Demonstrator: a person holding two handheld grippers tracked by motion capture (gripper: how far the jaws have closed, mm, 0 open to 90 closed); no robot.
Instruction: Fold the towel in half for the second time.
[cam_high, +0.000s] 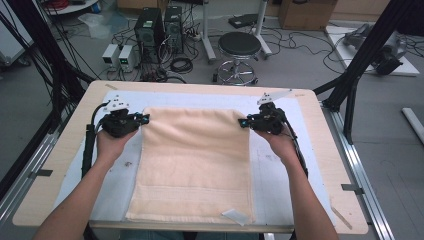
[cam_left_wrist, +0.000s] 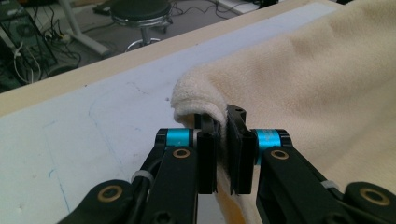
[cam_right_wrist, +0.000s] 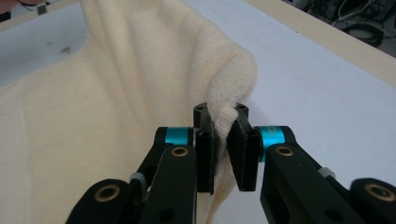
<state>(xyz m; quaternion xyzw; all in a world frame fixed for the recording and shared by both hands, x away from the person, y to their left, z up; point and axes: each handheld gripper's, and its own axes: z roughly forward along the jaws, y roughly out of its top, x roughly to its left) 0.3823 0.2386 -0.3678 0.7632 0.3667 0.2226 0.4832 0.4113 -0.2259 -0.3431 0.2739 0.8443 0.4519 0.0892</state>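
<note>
Left gripper (cam_high: 142, 119) and right gripper (cam_high: 244, 123) each have fingers pinching a far corner of the towel (cam_high: 192, 165), whose long axis runs toward the table's near edge

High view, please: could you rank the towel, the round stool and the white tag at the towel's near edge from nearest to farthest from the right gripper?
1. towel, clamped at its far right corner by the right gripper.
2. round stool, on the floor beyond the table.
3. white tag, at the towel's near edge.
</note>
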